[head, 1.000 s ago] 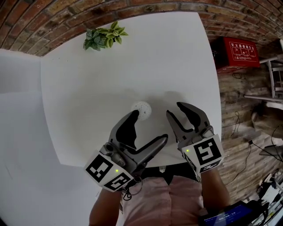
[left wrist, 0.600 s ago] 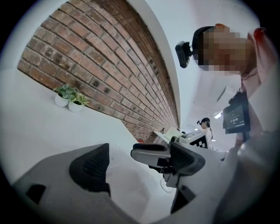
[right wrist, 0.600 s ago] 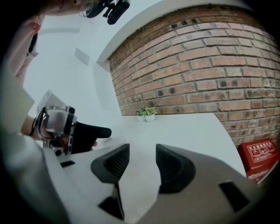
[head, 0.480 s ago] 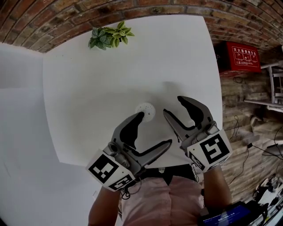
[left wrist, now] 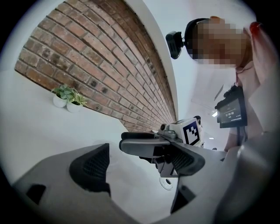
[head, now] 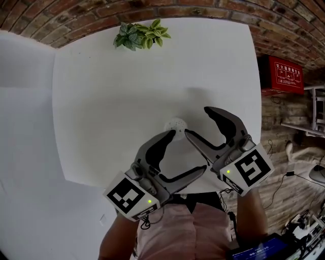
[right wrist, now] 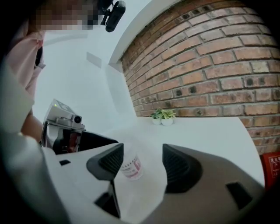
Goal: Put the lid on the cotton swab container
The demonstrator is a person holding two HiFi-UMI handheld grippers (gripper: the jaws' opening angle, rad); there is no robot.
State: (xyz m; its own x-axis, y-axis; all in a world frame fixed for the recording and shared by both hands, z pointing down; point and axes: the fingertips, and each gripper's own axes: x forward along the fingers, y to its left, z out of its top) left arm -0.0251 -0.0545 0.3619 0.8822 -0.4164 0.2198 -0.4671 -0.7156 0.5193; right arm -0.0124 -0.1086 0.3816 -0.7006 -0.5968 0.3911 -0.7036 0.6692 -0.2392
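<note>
The cotton swab container point(head: 175, 124) is small and round and stands on the white table point(head: 101, 101); its top looks white and dotted. In the right gripper view it is a clear tub with a red label point(right wrist: 131, 166), and I cannot tell whether a lid is on it. My right gripper point(head: 198, 122) is open; its jaws have just been opening, and the tub stands ahead between them point(right wrist: 141, 164), untouched. My left gripper point(head: 187, 152) hangs wide open and empty, its upper fingertip point(head: 170, 134) just short of the container. The left gripper view point(left wrist: 140, 183) shows the right gripper point(left wrist: 175, 148) crossing ahead.
A small potted plant point(head: 139, 34) stands at the table's far edge against the brick wall point(head: 213, 7). A red box point(head: 289, 73) sits on the floor to the right. The table's near edge point(head: 101, 180) runs just under both grippers, close to the person's body.
The right gripper's jaws have spread wider and the gripper has lifted a little. The head view has shifted, so table and plant sit further right. The left gripper has kept its place.
</note>
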